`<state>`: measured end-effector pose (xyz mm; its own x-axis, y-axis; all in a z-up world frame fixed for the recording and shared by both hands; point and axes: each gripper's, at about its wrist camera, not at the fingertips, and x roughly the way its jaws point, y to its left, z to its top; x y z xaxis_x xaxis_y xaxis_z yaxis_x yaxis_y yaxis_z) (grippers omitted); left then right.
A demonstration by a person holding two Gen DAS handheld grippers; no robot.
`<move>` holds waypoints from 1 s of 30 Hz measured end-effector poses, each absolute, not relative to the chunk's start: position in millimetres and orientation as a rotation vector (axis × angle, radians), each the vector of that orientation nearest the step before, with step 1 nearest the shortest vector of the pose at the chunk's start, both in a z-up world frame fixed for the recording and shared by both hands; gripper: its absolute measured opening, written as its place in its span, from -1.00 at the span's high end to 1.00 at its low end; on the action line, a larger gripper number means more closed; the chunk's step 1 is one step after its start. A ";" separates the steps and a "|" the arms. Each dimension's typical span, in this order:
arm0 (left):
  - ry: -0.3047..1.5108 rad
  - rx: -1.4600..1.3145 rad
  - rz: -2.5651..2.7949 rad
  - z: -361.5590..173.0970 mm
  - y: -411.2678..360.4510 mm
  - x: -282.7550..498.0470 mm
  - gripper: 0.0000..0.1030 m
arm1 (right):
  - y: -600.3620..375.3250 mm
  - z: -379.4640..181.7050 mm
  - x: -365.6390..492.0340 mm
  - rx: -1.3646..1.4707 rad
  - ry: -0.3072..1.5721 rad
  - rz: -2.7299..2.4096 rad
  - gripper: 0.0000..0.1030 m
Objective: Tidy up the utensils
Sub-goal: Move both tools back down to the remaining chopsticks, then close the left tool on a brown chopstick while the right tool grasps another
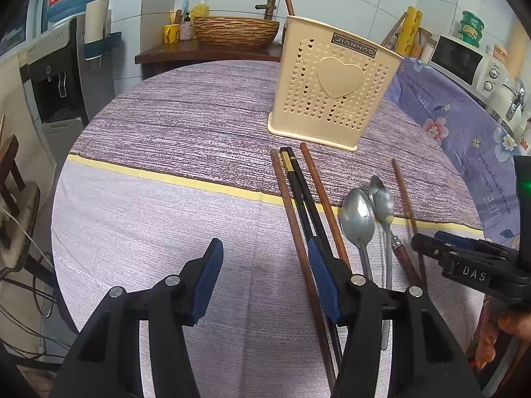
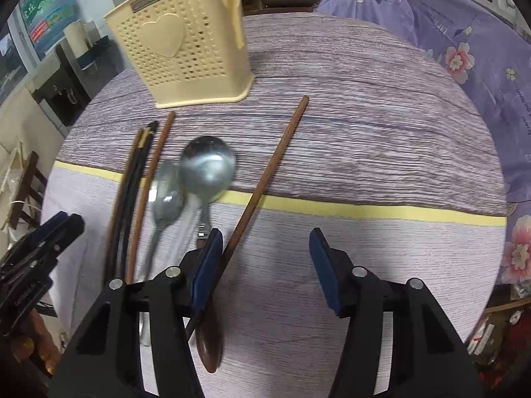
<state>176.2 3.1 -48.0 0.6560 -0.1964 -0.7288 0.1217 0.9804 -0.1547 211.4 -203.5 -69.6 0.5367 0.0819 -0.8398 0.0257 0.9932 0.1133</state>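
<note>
Both grippers are hovering wide apart, holding nothing. The right gripper (image 2: 262,258) is straddling a lone brown wooden chopstick (image 2: 268,179), whose lower end runs under its left finger; closing here could nudge the chopstick sideways into the two steel spoons (image 2: 207,165). The left gripper (image 1: 262,278) is hanging over the remaining chopsticks (image 1: 298,185), lying before the cream perforated plastic holder (image 1: 332,86) on the purple-clothed table (image 1: 166,132).

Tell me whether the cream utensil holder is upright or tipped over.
Upright: the utensil holder stands on its base on the tablecloth, open top upward.
</note>
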 end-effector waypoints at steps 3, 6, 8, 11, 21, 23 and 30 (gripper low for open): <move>0.845 -0.084 -0.186 -49.3 -0.2 176.6 -0.04 | -213.1 -68.3 210.9 0.085 1.015 0.001 0.01; 0.855 -0.076 -0.197 -50.5 -4.3 177.1 0.00 | -228.6 -69.0 209.7 0.126 1.008 -0.016 0.02; 0.867 -0.069 -0.204 -52.3 -8.2 178.1 0.09 | -233.4 -69.8 209.2 0.152 1.006 -0.007 0.02; 0.883 -0.072 -0.220 -55.1 -13.5 181.1 0.20 | -234.6 -68.4 207.2 0.167 0.980 -0.007 0.02; 0.912 -0.043 -0.209 -64.4 -26.1 184.1 0.42 | -230.4 -63.3 203.4 0.178 0.921 0.001 0.02; 0.919 -0.043 -0.202 -65.5 -23.6 184.6 0.43 | -229.3 -63.5 203.0 0.172 0.919 -0.004 0.02; 0.915 -0.039 -0.210 -65.8 -27.2 187.8 0.44 | -227.0 -67.8 205.6 0.176 0.928 -0.002 0.02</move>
